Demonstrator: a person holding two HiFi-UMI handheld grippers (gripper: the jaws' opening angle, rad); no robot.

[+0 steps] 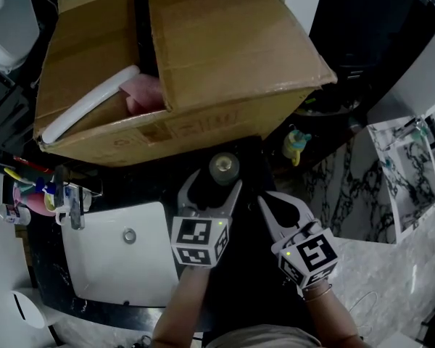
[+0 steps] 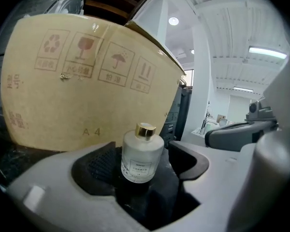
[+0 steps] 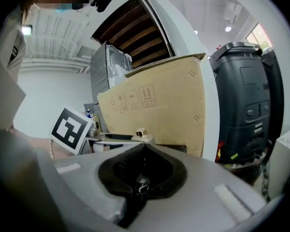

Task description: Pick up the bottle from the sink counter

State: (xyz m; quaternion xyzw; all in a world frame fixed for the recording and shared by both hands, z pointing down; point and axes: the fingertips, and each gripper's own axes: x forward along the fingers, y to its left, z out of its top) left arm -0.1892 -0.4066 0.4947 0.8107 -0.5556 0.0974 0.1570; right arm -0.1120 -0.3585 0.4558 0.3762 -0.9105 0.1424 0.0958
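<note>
Your left tongs (image 1: 213, 185) are wide open around the bottle (image 2: 141, 153), which stands upright on the dark desk (image 1: 154, 188) close in front of the cardboard box (image 1: 203, 56) and near the sink (image 1: 123, 256) (pads flank the frosted body, no squeeze yet, and a gap shows on one side). Your right tongs (image 1: 268, 201) are closed on nothing and sit just beside the left, I'd guess so they don't crowd the grab. My read is that you're lined up to close, so bite the body below the gold cap (image 2: 146, 129), since that glass looks slippery.

The dark counter (image 1: 156, 185) bears a cardboard box (image 1: 203, 49) and a bottle (image 1: 224, 167).
</note>
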